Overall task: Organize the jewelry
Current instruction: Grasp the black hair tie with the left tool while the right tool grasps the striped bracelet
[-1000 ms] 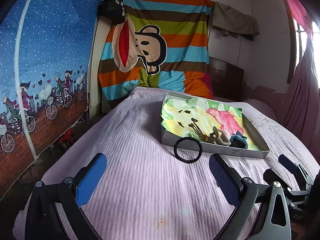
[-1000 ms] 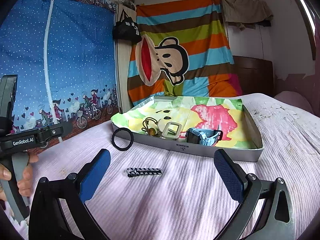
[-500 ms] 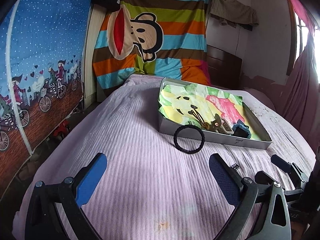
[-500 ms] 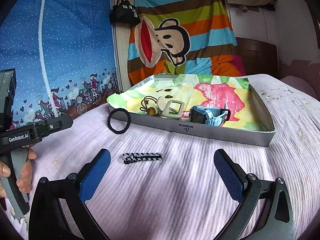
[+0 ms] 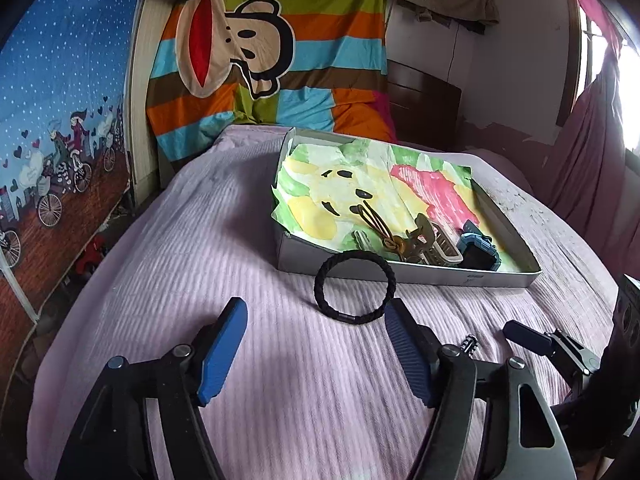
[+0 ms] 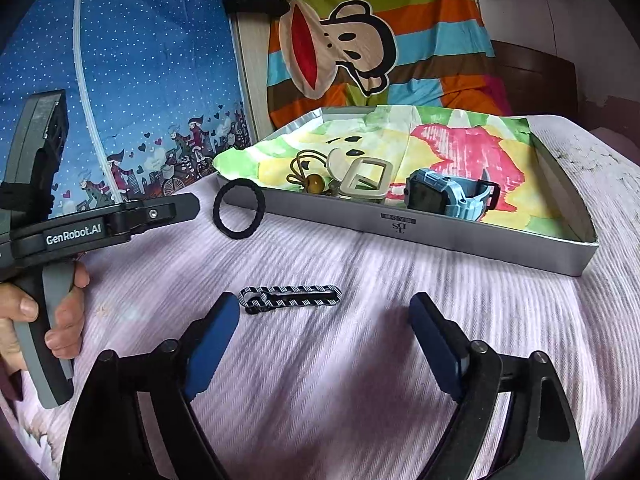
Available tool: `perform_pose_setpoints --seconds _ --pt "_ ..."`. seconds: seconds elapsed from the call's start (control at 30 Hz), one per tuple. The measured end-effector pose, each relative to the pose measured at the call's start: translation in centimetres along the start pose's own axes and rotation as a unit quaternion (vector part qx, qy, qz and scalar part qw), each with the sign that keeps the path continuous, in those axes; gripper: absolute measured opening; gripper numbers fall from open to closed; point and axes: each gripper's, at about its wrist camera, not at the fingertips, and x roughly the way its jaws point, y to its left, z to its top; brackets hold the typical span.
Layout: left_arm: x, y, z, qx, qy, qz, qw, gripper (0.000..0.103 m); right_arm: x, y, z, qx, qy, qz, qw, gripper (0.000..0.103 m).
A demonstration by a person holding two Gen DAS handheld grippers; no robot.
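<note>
The black hair band (image 5: pixel 355 288) leans on the tray (image 5: pixel 432 276) wall, on the bed. Both grippers' jaws are wide open, holding nothing. A bump could knock it flat.

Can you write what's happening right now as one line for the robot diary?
left gripper: open, facing black ring | right gripper: open, near striped clip | tray: holds watch

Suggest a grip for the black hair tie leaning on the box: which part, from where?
Probably take the black hair tie at its near, lower arc with the left tool, coming from the front with one pad inside the loop and one outside. It is a thin open ring propped against the box wall, so the far arc is blocked, while the near arc on the bedspread is free.
</note>
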Motion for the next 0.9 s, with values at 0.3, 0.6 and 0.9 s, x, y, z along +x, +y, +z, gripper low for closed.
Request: perform_pose_setpoints --seconds 0.3,0.6,0.9 --pt "2.8 0.0 0.4 -0.018 0.015 -0.034 0.9992 0.045 1.8 1.0 0.3 -0.024 0.013 0.027 0.999 0.065" --pt "3.9 0.5 0.2 -0.040 0.016 -0.056 0.9975 0.023 2.3 1.4 0.2 -0.032 0.019 0.030 0.999 0.055" --pt "3.6 0.9 -0.7 -0.058 0.003 -0.063 0.9963 0.006 2.3 1.4 0.1 -0.035 0.016 0.029 0.999 0.054"
